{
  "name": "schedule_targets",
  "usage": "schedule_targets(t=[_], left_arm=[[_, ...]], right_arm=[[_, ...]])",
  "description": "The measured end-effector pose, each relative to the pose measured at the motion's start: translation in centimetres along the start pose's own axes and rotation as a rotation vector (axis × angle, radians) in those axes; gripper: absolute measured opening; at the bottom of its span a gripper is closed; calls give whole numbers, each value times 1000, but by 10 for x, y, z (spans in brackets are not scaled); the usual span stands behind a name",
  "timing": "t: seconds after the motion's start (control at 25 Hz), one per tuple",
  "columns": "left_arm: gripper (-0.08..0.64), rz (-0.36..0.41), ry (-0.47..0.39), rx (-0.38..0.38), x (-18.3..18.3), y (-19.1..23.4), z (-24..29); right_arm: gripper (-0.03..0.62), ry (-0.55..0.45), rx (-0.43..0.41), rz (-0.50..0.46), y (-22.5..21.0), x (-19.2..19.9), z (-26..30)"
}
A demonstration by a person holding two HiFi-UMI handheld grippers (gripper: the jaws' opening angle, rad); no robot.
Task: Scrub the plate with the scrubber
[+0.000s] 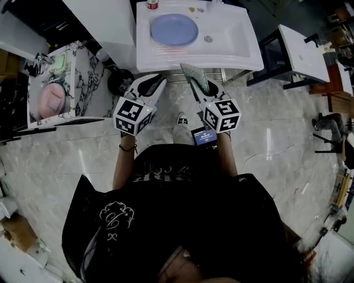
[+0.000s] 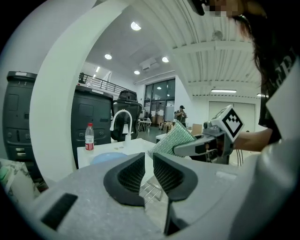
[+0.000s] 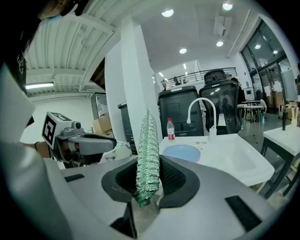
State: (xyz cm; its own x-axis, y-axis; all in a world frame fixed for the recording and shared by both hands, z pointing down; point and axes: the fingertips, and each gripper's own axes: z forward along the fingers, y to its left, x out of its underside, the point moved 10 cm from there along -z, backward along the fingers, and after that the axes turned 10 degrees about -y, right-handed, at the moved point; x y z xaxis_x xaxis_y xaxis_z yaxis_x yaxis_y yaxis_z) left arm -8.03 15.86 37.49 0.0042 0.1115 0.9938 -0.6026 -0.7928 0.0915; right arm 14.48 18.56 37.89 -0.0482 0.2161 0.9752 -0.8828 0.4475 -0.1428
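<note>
A round blue plate point(image 1: 174, 29) lies flat on the left part of the white sink point(image 1: 238, 52); it also shows as plate point(image 2: 108, 158) and plate point(image 3: 182, 152). My right gripper point(image 1: 198, 91) is shut on a green mesh scrubber point(image 1: 194, 76), held upright on edge as scrubber point(image 3: 148, 150) between its pads, in front of the sink and short of the plate. My left gripper point(image 1: 157, 85) hovers beside it to the left, shut with nothing between its fingers point(image 2: 136, 174). Both grippers are off the sink's front edge.
A red-capped bottle point(image 1: 152, 4) and a white faucet point(image 3: 201, 112) stand at the sink's back. A drain point(image 1: 208, 38) sits in the basin. A marble-patterned stand point(image 1: 83, 83) is to the left, a white-topped black table point(image 1: 301, 52) to the right.
</note>
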Motion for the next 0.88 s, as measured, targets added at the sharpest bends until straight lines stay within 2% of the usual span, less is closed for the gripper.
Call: schedule_targets(t=[0.2,0.44,0.6,0.88], left_arm=[[46,-3,4,-54,-10,12,57],[46,-2,60,-123,-4,23,103],[46,-16,87,-144,-1,24,119],[48,-15,128,-187,1,40,127]], right_arm=[[86,16,-49,-1,-60,-15,27],[86,31,-105,-1,-112,-20,51],[86,37,-129,23,-133,-19,64],[86,56,-172,43,-143,-15,91]])
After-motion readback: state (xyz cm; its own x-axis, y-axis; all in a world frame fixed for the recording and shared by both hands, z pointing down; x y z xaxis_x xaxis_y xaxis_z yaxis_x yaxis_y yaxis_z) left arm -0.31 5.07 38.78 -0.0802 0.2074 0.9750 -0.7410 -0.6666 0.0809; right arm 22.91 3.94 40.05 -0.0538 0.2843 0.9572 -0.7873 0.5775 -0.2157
